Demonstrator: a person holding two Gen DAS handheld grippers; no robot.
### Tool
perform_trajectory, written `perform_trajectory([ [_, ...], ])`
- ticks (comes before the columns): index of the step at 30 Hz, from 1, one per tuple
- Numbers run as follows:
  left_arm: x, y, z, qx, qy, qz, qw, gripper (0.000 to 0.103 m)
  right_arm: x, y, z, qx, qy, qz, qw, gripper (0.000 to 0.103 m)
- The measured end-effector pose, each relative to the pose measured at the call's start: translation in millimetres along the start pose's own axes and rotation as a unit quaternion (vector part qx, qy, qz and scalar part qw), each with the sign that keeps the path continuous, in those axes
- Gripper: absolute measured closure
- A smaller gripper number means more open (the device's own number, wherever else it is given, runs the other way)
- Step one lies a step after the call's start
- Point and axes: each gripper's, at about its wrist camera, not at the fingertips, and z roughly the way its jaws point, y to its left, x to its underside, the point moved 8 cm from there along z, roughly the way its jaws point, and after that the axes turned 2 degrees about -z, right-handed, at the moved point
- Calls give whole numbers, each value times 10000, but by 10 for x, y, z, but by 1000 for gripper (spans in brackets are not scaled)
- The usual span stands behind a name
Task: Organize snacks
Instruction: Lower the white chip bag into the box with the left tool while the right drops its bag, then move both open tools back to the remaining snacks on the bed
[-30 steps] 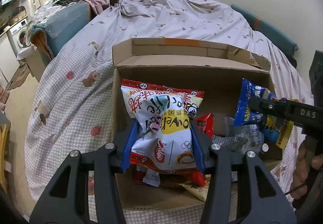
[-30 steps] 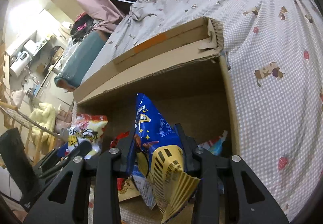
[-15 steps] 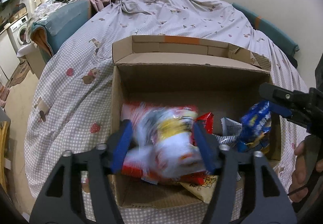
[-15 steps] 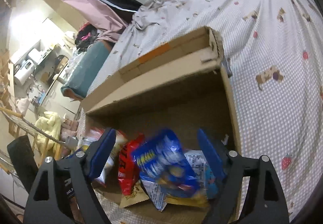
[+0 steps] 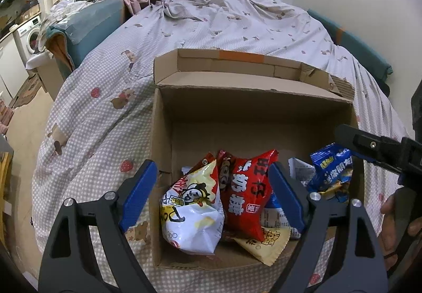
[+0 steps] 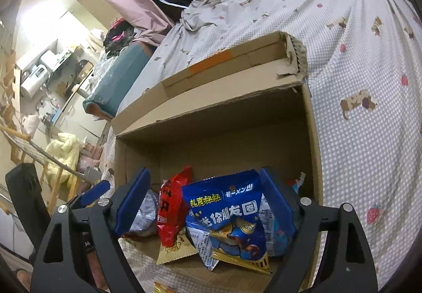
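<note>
My left gripper [image 5: 211,187] hangs above the near end of the cardboard box [image 5: 253,97], and its jaws are opening. Nothing is pinched; the blue pads [image 5: 138,192] stand clear of the bags. Straight below, between the pads, lies the white and yellow snack bag [image 5: 192,211]. It shows a cartoon face and some letters I cannot read well. Its long side runs from me toward the far box wall. Just to the right of it, touching it, leans the red snack bag [image 5: 244,192] with big white Chinese writing, top end pointing up and away. Under the red one pokes out a tan packet [image 5: 263,243].

My right gripper [image 6: 204,195] is spread wide too and holds nothing. Between its pads, a little below, rests the blue snack bag [image 6: 226,216] in the right part of the box. It has yellow and white Chinese words and a small white line of Japanese letters. Its top edge points away from me, its yellow striped end toward me. Left of it stands the red bag again, on end.

The box sits on a bed [image 5: 224,24] with a checked cover printed with strawberries and little dogs. An orange strip [image 6: 211,61] marks the folded back flap beyond both grippers.
</note>
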Motion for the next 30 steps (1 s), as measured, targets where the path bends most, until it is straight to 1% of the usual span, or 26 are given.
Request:
perform_trajectory([
  [2, 4, -15, -20, 48, -20, 23, 10000, 19, 5, 22, -21, 59, -30, -118, 9999, 16],
  [5, -8, -26, -95, 89, -99, 8, 9999, 19, 16, 40, -72, -19, -40, -120, 9999, 16],
  [9, -1, -12, -188, 70, -85, -37, 9999, 19, 8, 49, -215, 170, -212, -184, 9995, 16],
  [11, 43, 10, -242, 130, -14, -153, 9998, 17, 20, 59, -271, 250, -241, -206, 9992, 16],
  [13, 73, 25, -296, 216, 41, -269, 9994, 11, 67, 84, -344, 320, -249, -243, 9989, 12],
  [16, 114, 43, -404, 236, 85, -363, 9990, 10, 131, 142, -437, 345, -263, -313, 9986, 9],
  [20, 244, 91, -569, 70, 89, -213, 9997, 10, 322, 182, -543, 278, -123, -271, 9992, 9],
  [23, 419, 169, -641, -47, 266, -246, 9993, 10, 537, 187, -634, 304, 17, -229, 9993, 9],
  [27, 597, 183, -710, 100, 509, -388, 9979, 10, 750, 185, -773, 384, 87, -224, 9990, 9],
  [30, 700, 188, -817, -5, 471, -254, 9986, 10, 867, 180, -871, 422, 108, -173, 9989, 9],
])
